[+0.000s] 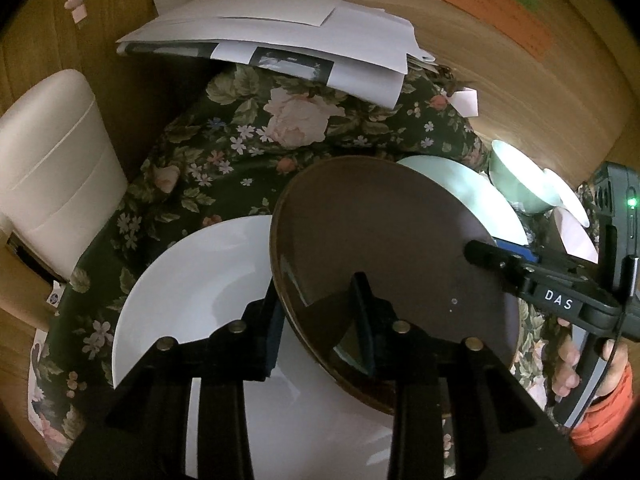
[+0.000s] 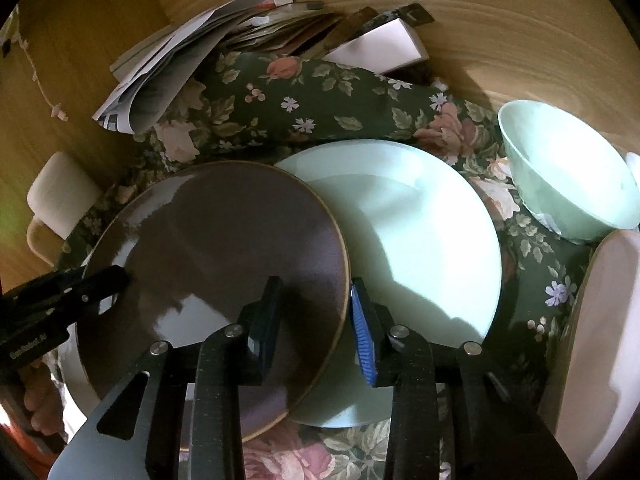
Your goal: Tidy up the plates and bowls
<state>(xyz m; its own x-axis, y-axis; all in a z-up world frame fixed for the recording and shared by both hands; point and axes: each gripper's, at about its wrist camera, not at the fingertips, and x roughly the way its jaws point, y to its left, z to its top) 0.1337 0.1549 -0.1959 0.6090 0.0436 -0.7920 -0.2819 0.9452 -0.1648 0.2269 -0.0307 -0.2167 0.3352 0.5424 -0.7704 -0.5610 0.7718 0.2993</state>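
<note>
The left gripper point(image 1: 320, 320) is straddling the near rim of the brown plate point(image 1: 384, 240), one finger under it and one on its face — clamping it. The right gripper point(image 2: 316, 320) is doing the same at the plate's opposite edge, its fingers either side of the rim, gripping the brown plate point(image 2: 216, 272). The plate is hanging tilted between them, above the other dishes.

Only the left view is showing the white plate point(image 1: 192, 304) lying under the brown one, and the right gripper's body point(image 1: 560, 300) reaching in from the right. Only the right view is showing the full green plate point(image 2: 424, 248) beneath the brown plate's right edge, and a pale dish point(image 2: 600, 340) at the far right.

The green bowl point(image 2: 568, 176) is sitting beyond the green plate, just beside it. Papers point(image 1: 280, 32) are crowding the far end of the floral cloth point(image 1: 224, 152) — bare cloth is lying between them and the plates. A white chair point(image 1: 52, 168) is standing at the left.
</note>
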